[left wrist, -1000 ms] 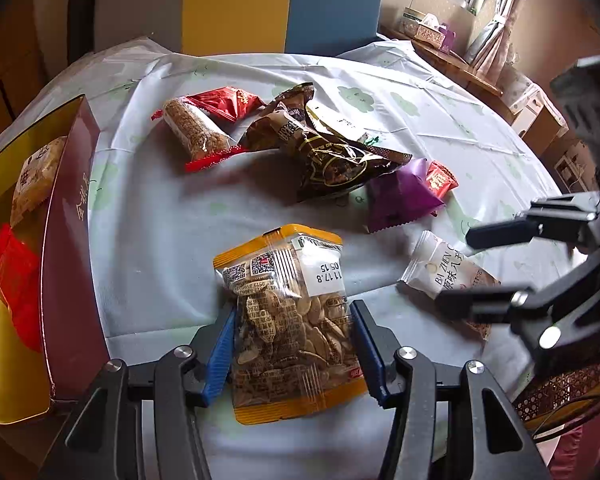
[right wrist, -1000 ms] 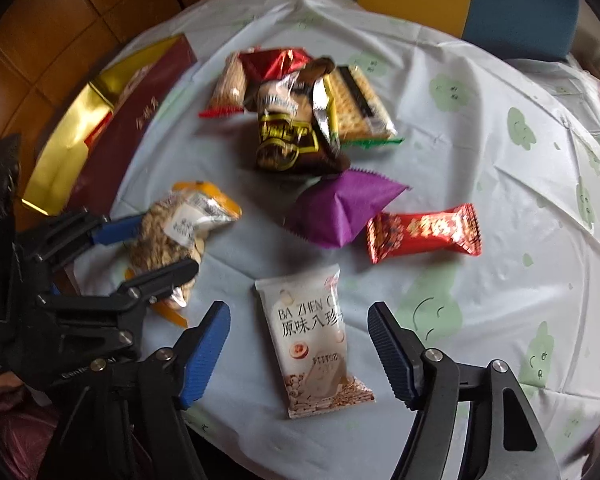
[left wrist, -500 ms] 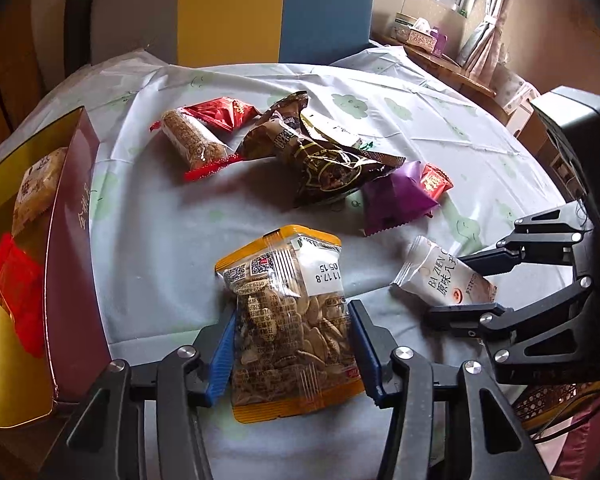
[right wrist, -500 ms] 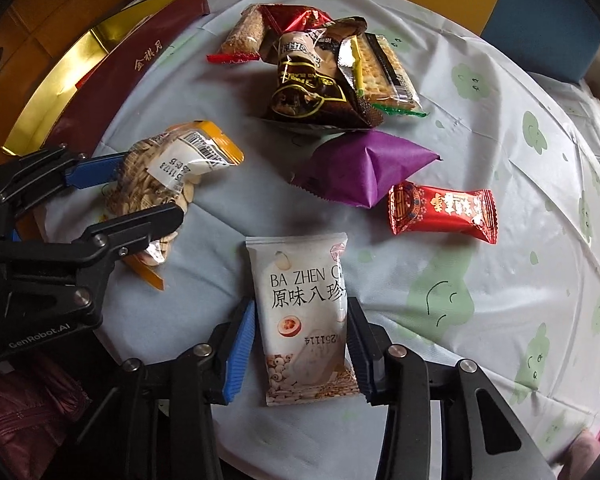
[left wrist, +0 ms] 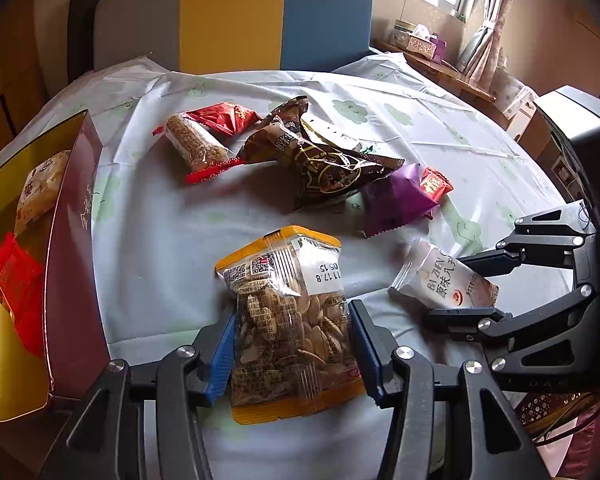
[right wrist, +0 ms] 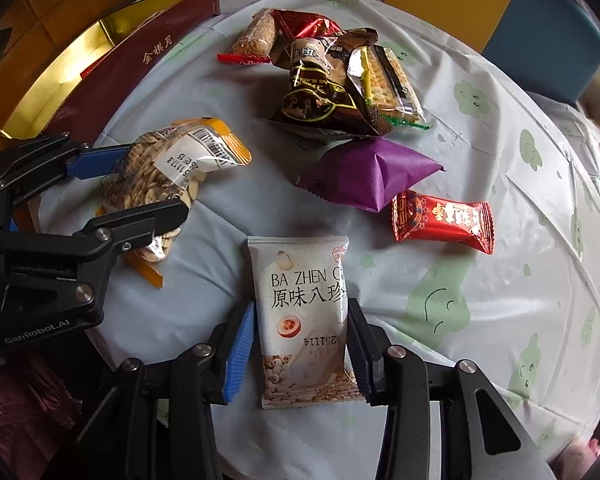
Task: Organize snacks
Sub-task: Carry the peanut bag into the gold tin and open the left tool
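Note:
A clear, orange-edged packet of seeds [left wrist: 288, 320] lies at the table's near edge, and my left gripper [left wrist: 292, 314] is shut on it, blue pads against both long sides. To its right a white packet with black lettering [right wrist: 300, 312] sits between the pads of my right gripper [right wrist: 300, 306], whose jaws are closing and touch its sides. From the left wrist view the right gripper [left wrist: 450, 286] holds that white packet [left wrist: 440, 280] with its far end raised. The right wrist view has the left gripper [right wrist: 156, 180] around the seed packet [right wrist: 168, 172].
A maroon box with a gold lining [left wrist: 72, 240] stands open at the left and holds a few snacks. Mid-table lie a purple packet [right wrist: 368, 174], a red candy [right wrist: 444, 218], a brown packet [right wrist: 316, 92], crackers [right wrist: 384, 80] and a grain bar [right wrist: 256, 38]. Chairs stand behind.
My right gripper came down over the white packet and its jaws narrowed from wide apart to touching the packet's sides. The left gripper stayed on the seed packet.

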`<state>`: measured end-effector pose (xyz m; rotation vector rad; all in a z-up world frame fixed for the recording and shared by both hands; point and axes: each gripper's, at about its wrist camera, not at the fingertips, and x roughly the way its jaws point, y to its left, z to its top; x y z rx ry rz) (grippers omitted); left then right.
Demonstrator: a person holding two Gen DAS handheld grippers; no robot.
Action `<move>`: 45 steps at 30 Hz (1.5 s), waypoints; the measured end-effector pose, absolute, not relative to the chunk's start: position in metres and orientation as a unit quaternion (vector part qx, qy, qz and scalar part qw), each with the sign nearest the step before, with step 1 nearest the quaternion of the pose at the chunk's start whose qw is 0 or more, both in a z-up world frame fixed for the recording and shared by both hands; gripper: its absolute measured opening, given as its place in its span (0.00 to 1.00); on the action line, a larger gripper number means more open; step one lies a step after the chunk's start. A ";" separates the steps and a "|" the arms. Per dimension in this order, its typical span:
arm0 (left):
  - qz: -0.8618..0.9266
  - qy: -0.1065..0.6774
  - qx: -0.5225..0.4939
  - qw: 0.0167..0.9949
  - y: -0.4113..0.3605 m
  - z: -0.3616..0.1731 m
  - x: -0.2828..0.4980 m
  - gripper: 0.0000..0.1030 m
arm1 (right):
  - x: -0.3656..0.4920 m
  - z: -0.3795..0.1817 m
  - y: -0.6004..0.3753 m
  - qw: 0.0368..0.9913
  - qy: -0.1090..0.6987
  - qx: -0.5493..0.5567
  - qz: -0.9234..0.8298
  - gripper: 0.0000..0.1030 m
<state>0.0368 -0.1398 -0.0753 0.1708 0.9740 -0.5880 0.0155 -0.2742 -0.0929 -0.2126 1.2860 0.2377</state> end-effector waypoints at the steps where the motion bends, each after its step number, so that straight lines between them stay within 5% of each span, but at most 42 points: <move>1: -0.279 0.460 0.080 0.839 -0.139 -0.076 0.037 0.52 | 0.015 -0.093 -0.273 0.789 0.597 -0.101 0.110 0.41; 19: -0.315 0.443 0.053 0.838 -0.132 -0.062 0.028 0.50 | 0.020 -0.093 -0.282 0.789 0.596 -0.090 0.115 0.43; 32: -0.284 0.403 -0.078 0.867 -0.048 0.023 0.057 0.51 | 0.019 -0.092 -0.280 0.794 0.589 -0.101 0.116 0.43; 45: -0.135 0.484 -0.127 0.855 0.031 -0.024 0.144 0.51 | 0.017 -0.091 -0.279 0.795 0.586 -0.106 0.116 0.44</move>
